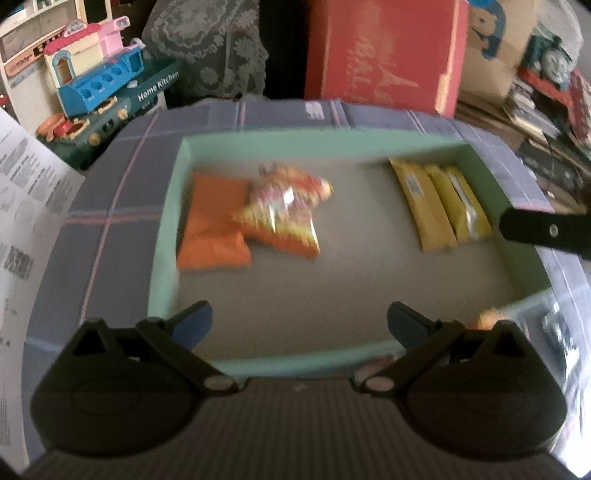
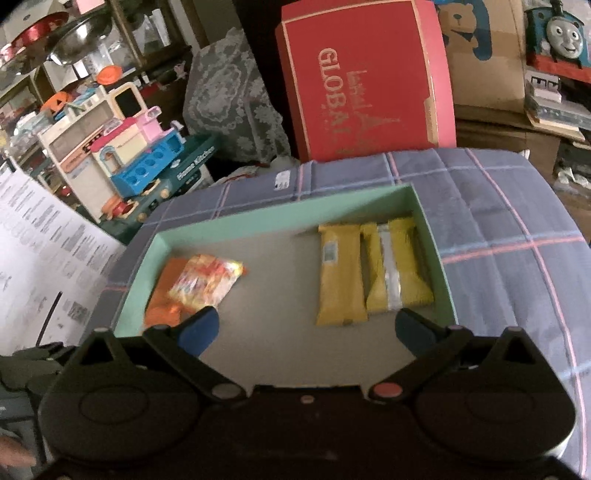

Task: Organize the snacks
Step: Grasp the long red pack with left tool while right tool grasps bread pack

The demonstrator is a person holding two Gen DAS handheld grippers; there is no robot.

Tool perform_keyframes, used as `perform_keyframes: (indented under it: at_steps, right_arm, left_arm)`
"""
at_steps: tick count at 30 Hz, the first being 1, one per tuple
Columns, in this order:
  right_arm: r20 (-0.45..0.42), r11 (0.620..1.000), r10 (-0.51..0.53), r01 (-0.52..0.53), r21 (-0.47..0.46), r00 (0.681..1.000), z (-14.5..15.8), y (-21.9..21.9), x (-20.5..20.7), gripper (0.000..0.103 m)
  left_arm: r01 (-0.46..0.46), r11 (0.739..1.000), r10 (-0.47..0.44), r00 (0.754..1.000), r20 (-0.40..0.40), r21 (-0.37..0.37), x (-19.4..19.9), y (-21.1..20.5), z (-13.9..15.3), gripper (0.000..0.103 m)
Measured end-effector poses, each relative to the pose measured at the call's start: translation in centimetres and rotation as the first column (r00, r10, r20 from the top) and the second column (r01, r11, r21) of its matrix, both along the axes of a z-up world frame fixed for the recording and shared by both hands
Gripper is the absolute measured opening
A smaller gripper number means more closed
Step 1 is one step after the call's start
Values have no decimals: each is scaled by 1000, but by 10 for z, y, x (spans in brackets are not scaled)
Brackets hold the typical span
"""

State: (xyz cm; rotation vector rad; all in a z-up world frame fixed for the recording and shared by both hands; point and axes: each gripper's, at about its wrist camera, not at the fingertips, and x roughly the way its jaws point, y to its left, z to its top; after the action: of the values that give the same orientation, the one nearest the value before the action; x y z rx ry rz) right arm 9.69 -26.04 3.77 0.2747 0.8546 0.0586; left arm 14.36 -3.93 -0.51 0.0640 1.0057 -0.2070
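Observation:
A shallow mint-green box (image 1: 168, 236) (image 2: 136, 266) with a grey floor lies on a plaid cloth. At its left lie an orange packet (image 1: 212, 225) (image 2: 162, 306) and a crinkly red-yellow snack bag (image 1: 284, 210) (image 2: 207, 280) partly on top of it. At its right, three yellow bars (image 1: 439, 205) (image 2: 369, 273) lie side by side. My left gripper (image 1: 299, 325) hovers open over the box's near edge, empty. My right gripper (image 2: 306, 328) is open and empty above the near part of the box; a part of it (image 1: 546, 230) shows at the right edge of the left wrist view.
A red box (image 1: 384, 51) (image 2: 365, 81) stands behind the cloth. Toy kitchen sets (image 1: 103, 85) (image 2: 140, 155) sit at the back left, a printed sheet (image 1: 26, 206) (image 2: 40, 254) at the left, cardboard boxes and a toy train (image 2: 561, 33) at the back right.

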Motion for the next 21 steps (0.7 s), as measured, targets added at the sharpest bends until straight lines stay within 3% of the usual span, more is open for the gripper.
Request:
perform_keyframes:
  at_steps: [10, 16, 21]
  right_arm:
    - [-56, 996, -21, 26, 83, 998, -19, -5, -69, 103]
    - [-94, 991, -8, 20, 134, 996, -37, -2, -98, 103]
    - [-92, 995, 9, 0, 102, 996, -44, 3, -108, 103]
  left_arm:
    - [71, 997, -69, 993, -92, 28, -81, -2, -27, 103]
    - [68, 997, -64, 986, -152, 23, -99, -6, -42, 103]
    - [110, 992, -100, 983, -156, 60, -108, -20, -53, 103]
